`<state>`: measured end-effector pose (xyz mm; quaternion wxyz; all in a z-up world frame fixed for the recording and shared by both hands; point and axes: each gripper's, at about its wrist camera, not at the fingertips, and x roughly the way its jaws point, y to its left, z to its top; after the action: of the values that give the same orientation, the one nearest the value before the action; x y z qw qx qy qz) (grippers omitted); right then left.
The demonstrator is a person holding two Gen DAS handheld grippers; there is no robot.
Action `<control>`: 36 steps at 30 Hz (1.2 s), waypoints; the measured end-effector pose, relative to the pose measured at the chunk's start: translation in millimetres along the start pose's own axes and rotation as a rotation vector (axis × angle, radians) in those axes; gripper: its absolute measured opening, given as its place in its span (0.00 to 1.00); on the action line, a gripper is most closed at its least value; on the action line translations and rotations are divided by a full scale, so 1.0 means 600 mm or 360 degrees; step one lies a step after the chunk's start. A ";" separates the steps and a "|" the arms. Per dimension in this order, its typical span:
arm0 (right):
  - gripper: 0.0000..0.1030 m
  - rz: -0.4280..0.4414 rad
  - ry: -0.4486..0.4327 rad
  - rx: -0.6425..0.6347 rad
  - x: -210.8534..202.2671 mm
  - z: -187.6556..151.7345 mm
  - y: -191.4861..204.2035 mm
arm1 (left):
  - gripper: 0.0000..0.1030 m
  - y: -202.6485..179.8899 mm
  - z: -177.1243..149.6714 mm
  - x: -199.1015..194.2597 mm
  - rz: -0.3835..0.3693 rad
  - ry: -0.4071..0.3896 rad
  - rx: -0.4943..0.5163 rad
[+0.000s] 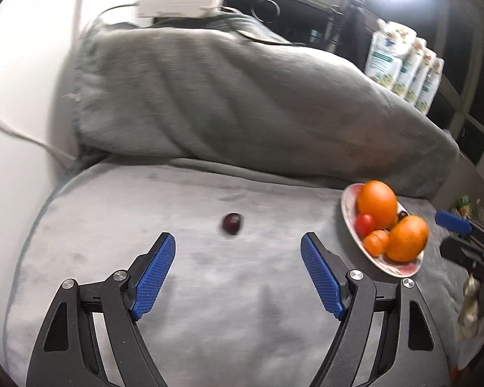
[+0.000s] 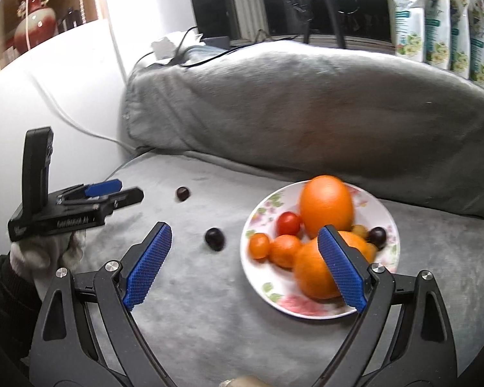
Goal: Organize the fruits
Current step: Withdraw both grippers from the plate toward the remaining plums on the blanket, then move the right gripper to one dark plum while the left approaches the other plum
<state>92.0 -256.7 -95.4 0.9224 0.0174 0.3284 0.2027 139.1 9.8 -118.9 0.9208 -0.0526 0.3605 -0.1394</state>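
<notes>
A flowered white plate [image 2: 264, 208] on the grey sofa seat holds two oranges [image 2: 326, 204], small orange and red fruits [image 2: 287, 223] and a dark grape. Two dark grapes lie loose on the seat: one [image 2: 215, 239] just left of the plate, one [image 2: 183, 193] farther back. My left gripper [image 1: 238, 246] is open and empty, just short of the farther grape [image 1: 232, 223]; the plate [image 1: 350, 222] is to its right. My right gripper [image 2: 245, 235] is open and empty, the nearer grape between its fingers and a little ahead. The left gripper [image 2: 113, 190] also shows in the right wrist view.
A grey sofa back cushion [image 2: 306, 113] rises behind the seat. A white wall and cable [image 2: 71, 119] are at left. White packages [image 2: 442, 19] stand on the sill at back right. A red vase [image 2: 32, 16] is on a shelf at far left.
</notes>
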 end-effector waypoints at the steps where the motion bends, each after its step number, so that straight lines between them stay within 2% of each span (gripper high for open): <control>1: 0.91 0.0008 0.0004 -0.0005 0.004 0.000 0.004 | 0.78 0.008 -0.001 -0.001 0.0014 0.0000 -0.0009; 12: 0.91 0.0115 0.0083 -0.0023 0.037 -0.027 0.049 | 0.77 0.042 -0.016 0.002 0.0034 0.0020 -0.0056; 14: 0.91 0.0138 0.0093 -0.0022 0.043 -0.030 0.053 | 0.75 0.043 -0.018 0.003 0.0027 0.0027 -0.0058; 16: 0.82 0.0149 0.0114 -0.0026 0.049 -0.033 0.057 | 0.72 0.045 -0.020 0.004 0.0021 0.0032 -0.0060; 19: 0.78 0.0155 0.0142 -0.0026 0.059 -0.036 0.062 | 0.69 0.045 -0.020 0.006 0.0010 0.0038 -0.0063; 28: 0.50 0.0156 0.0231 -0.0049 0.098 -0.037 0.073 | 0.59 0.039 -0.021 0.013 -0.0030 0.0054 -0.0059; 36: 0.41 0.0088 0.0284 -0.0085 0.140 -0.024 0.077 | 0.52 0.033 -0.017 0.027 -0.0055 0.0066 -0.0051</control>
<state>125.6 -183.3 -149.2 0.8836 -0.0163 0.4032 0.2376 147.9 23.9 -140.6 0.9096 -0.0707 0.3809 -0.1504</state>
